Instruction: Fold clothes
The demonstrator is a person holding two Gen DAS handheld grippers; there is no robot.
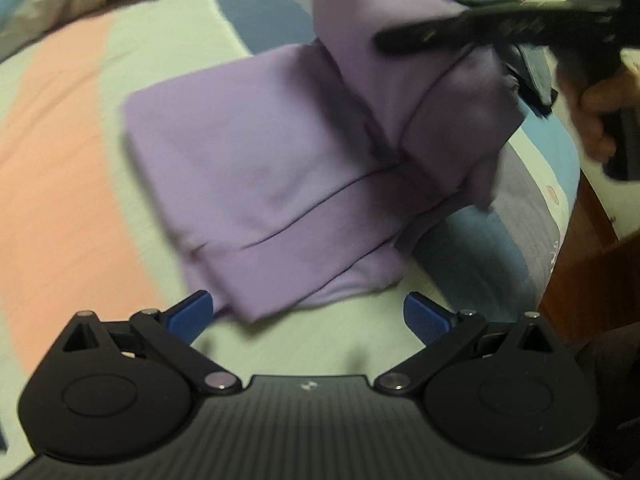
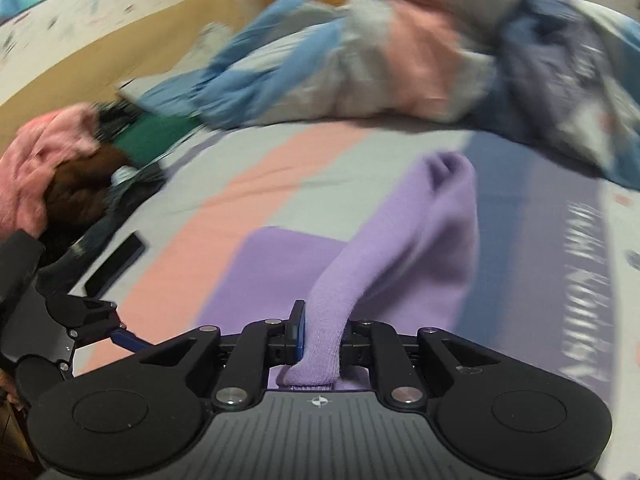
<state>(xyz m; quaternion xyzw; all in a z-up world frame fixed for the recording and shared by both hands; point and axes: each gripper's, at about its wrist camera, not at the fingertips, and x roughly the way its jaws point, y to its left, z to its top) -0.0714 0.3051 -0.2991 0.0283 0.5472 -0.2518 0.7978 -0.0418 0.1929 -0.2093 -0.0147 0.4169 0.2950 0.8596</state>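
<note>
A lilac garment (image 1: 256,168) lies partly folded on a striped bedsheet (image 1: 60,184). My left gripper (image 1: 310,316) hovers open just before its near edge, blue pads (image 1: 192,314) wide apart with nothing between them. My right gripper (image 2: 320,332) is shut on a bunched end of the lilac garment (image 2: 404,248) and holds it lifted above the folded part. In the left wrist view the right gripper (image 1: 460,32) appears at the upper right with the raised cloth hanging from it, and a hand (image 1: 596,112) grips its handle.
A crumpled blue, pink and grey duvet (image 2: 380,56) lies at the back of the bed. A pile of pink, brown and green clothes (image 2: 60,160) sits at the left, with a flat black object (image 2: 116,264) near it. The bed's edge and a wooden frame (image 1: 580,272) are at the right.
</note>
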